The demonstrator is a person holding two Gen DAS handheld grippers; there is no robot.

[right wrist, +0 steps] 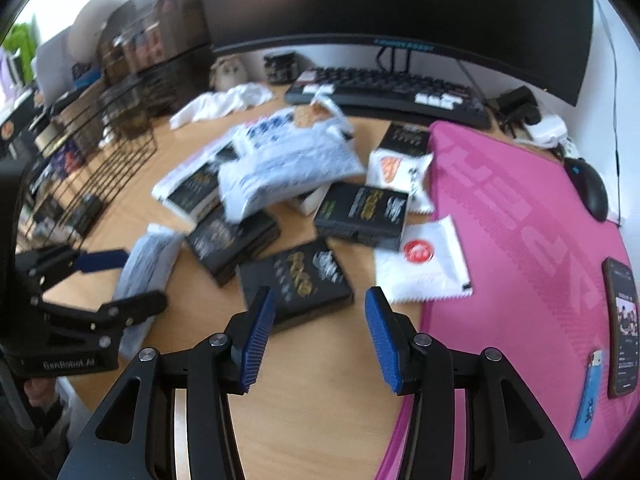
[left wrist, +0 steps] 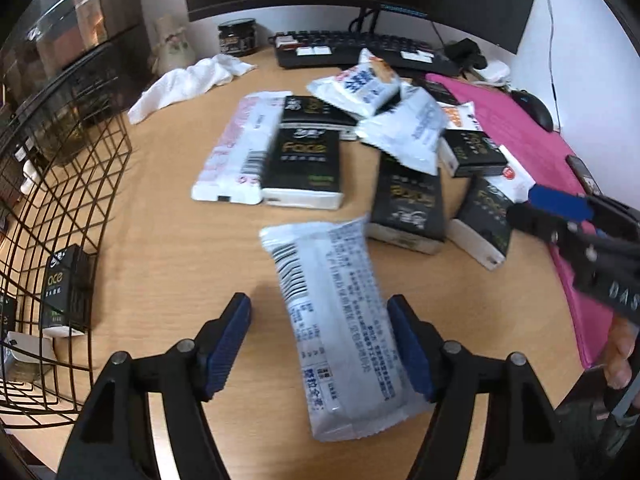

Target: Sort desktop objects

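Observation:
A white snack packet (left wrist: 340,332) with a barcode lies on the wooden desk between the open fingers of my left gripper (left wrist: 320,344); the right pad is close to it, the left pad apart. It also shows in the right wrist view (right wrist: 146,268). Black "Face" tissue packs (left wrist: 306,164) and white packets (left wrist: 400,132) lie piled mid-desk. My right gripper (right wrist: 318,340) is open and empty above bare desk, just in front of a black tissue pack (right wrist: 296,284) and a white sachet with a red logo (right wrist: 422,268).
A black wire basket (left wrist: 60,216) at the left holds a black tissue pack (left wrist: 64,292). A pink mat (right wrist: 520,240) at the right carries a phone (right wrist: 622,324), a blue lighter (right wrist: 588,396) and a mouse (right wrist: 592,188). Keyboard (left wrist: 360,50), monitor, jar and white cloth (left wrist: 188,84) stand behind.

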